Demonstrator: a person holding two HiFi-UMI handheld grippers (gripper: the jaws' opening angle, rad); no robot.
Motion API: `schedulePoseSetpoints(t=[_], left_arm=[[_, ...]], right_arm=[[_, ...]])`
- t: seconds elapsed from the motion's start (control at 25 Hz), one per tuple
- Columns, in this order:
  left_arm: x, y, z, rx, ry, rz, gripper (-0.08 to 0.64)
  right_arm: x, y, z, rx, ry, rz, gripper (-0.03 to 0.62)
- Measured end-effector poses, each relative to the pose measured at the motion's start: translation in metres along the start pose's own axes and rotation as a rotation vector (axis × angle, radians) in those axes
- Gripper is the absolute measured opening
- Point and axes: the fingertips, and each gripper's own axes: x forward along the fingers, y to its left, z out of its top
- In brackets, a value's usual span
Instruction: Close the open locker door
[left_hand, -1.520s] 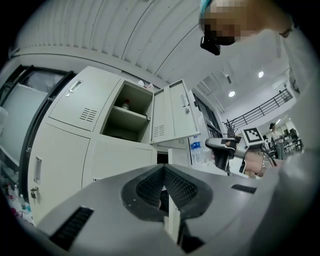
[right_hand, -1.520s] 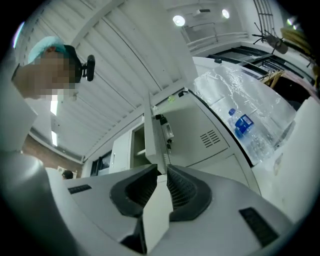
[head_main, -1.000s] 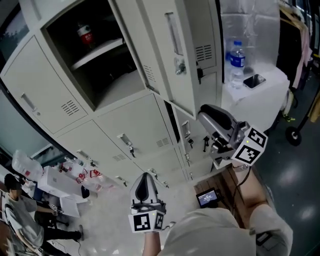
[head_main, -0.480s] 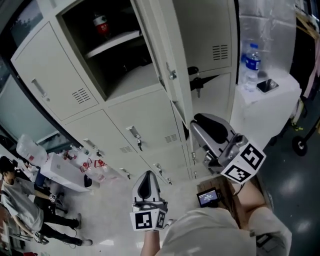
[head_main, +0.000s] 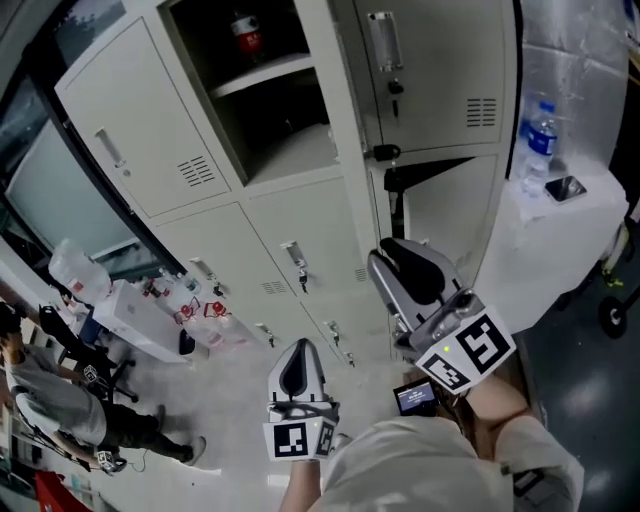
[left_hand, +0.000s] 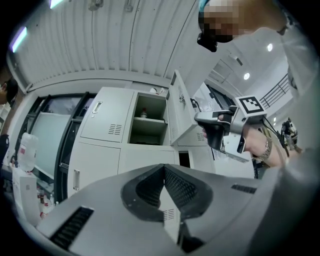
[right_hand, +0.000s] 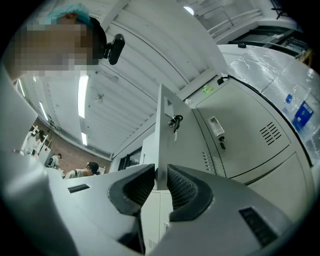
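The open locker (head_main: 270, 100) is in the upper row, with a red canister (head_main: 246, 35) on its shelf. Its beige door (head_main: 345, 150) stands out from the cabinet, edge-on to the head view. My right gripper (head_main: 386, 258) is at the door's lower outer corner. In the right gripper view the door edge (right_hand: 164, 130) fills the narrow gap between the jaws of the right gripper (right_hand: 160, 182), and keys (right_hand: 175, 121) hang from its lock. My left gripper (head_main: 298, 348) hangs low and apart from the lockers. The left gripper (left_hand: 164, 172) is shut and holds nothing.
A plastic-wrapped white stand (head_main: 590, 240) at the right carries a water bottle (head_main: 540, 130) and a phone (head_main: 567, 187). The locker beside it (head_main: 440, 170) stands slightly ajar. Bags and boxes (head_main: 150, 320) and a person (head_main: 50, 400) are on the floor side at the left.
The door showed its face and now shows only its edge, swung in toward the cabinet. My right gripper moved left and lower with it. The left gripper barely moved.
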Motion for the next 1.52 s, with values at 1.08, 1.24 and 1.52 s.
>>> schedulePoseSetpoints(t=[1.08,1.24,1.52], left_arm=[[0.029,0.132,-0.012,-0.073,-0.013,-0.084,0.008],[0.04,0.147,-0.013,-0.075,-0.018,-0.126,0.008],[0.055,0.177,-0.014,-0.085,-0.021,-0.166,0.008]], right_arm=[[0.128,0.054,-0.061,-0.182,0.069,-0.193,0.081],[0.146,0.055,-0.071,-0.214,0.075,-0.215,0.081],[0.175,0.052,-0.084,-0.206,0.084,-0.239,0.081]])
